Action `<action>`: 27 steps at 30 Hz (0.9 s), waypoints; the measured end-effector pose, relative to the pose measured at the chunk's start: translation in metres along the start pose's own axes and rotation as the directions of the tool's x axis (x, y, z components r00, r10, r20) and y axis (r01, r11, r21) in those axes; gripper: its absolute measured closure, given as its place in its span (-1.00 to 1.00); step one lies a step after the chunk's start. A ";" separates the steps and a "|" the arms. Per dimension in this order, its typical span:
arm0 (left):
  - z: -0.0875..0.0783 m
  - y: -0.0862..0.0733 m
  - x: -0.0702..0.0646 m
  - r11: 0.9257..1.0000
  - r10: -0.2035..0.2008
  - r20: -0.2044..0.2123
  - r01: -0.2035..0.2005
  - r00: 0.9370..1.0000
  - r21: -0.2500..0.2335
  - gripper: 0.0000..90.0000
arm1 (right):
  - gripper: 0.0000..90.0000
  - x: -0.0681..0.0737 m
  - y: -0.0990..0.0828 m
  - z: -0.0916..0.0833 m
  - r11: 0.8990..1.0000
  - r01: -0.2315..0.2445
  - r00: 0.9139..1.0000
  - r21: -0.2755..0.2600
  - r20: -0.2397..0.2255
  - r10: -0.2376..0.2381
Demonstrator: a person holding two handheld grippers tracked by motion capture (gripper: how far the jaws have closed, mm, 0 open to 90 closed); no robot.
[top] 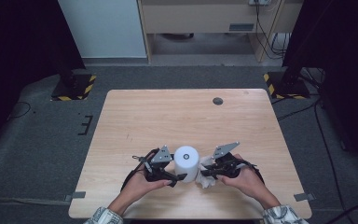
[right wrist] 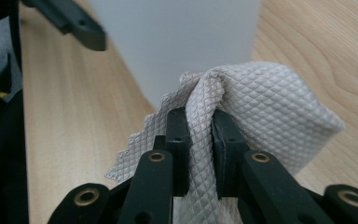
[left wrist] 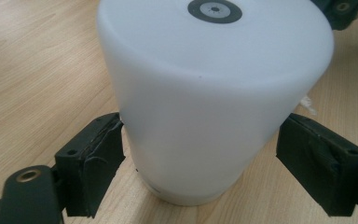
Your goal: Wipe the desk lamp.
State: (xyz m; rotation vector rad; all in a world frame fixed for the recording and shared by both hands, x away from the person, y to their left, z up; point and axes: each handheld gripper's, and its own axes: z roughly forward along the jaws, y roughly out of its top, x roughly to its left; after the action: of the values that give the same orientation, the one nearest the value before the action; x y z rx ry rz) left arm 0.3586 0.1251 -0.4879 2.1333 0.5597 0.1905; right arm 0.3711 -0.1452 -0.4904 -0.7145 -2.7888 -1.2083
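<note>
A white cylinder (top: 187, 161) with a dark ring on its top stands upright near the front of the wooden table (top: 177, 112). My left gripper (top: 177, 169) comes at it from the left. In the left gripper view its pads (left wrist: 98, 156) press on both sides of the cylinder (left wrist: 214, 93) low down. From the right, my right gripper (top: 204, 173) is shut on a crumpled pale cloth (top: 208, 181). The right gripper view shows the quilted cloth (right wrist: 261, 102) pinched between the jaws of my right gripper (right wrist: 199, 126) and bunched against the cylinder's side (right wrist: 177, 37).
A dark round grommet (top: 217, 101) sits in the tabletop at the back right. Two black stands with yellow-black striped bases (top: 72, 88) (top: 284, 86) flank the table's far corners. Cables trail across the grey floor at the right.
</note>
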 end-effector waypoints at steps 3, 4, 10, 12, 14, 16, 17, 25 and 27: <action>0.000 0.000 0.001 1.000 -0.005 -0.004 0.005 1.000 0.005 -0.72 | 0.77 0.010 0.003 -0.001 0.999 0.040 0.999 0.018 -0.009 -0.039; 0.000 0.000 0.001 1.000 -0.003 -0.006 0.003 1.000 0.006 -0.72 | 0.77 0.013 0.004 0.000 0.999 0.048 0.999 0.020 -0.019 -0.048; -0.001 -0.001 0.001 1.000 -0.003 -0.004 0.003 1.000 0.006 -0.72 | 0.76 0.022 0.003 0.009 0.995 0.084 0.996 0.061 -0.040 -0.082; -0.001 -0.001 0.002 1.000 -0.003 -0.002 0.003 1.000 0.005 -0.71 | 0.76 0.021 0.002 0.008 0.995 0.084 0.996 0.061 -0.037 -0.082; -0.001 -0.001 0.002 1.000 -0.003 0.000 0.003 1.000 0.001 -0.67 | 0.76 0.018 0.002 0.005 0.995 0.078 0.997 0.056 -0.026 -0.076; -0.001 -0.001 0.002 1.000 -0.004 0.002 0.004 1.000 -0.004 -0.65 | 0.76 0.014 0.002 0.000 0.997 0.063 0.998 0.040 -0.005 -0.063; -0.001 -0.001 0.002 1.000 -0.003 0.002 0.003 1.000 -0.005 -0.65 | 0.76 0.013 0.002 -0.003 0.998 0.056 0.998 0.027 0.003 -0.056; 0.000 0.000 0.000 1.000 0.006 0.012 -0.006 1.000 -0.004 -0.62 | 0.76 0.001 0.012 -0.028 0.994 0.022 0.998 -0.105 0.067 -0.015; 0.001 0.000 -0.001 1.000 0.008 0.017 -0.008 1.000 -0.004 -0.62 | 0.76 -0.004 0.014 -0.030 0.993 0.013 0.997 -0.113 0.081 -0.004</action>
State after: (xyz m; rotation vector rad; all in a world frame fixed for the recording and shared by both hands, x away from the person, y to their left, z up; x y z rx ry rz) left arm 0.3580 0.1241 -0.4883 2.1312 0.5407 0.1772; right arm 0.3760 -0.1598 -0.4608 -0.7763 -2.8082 -1.3797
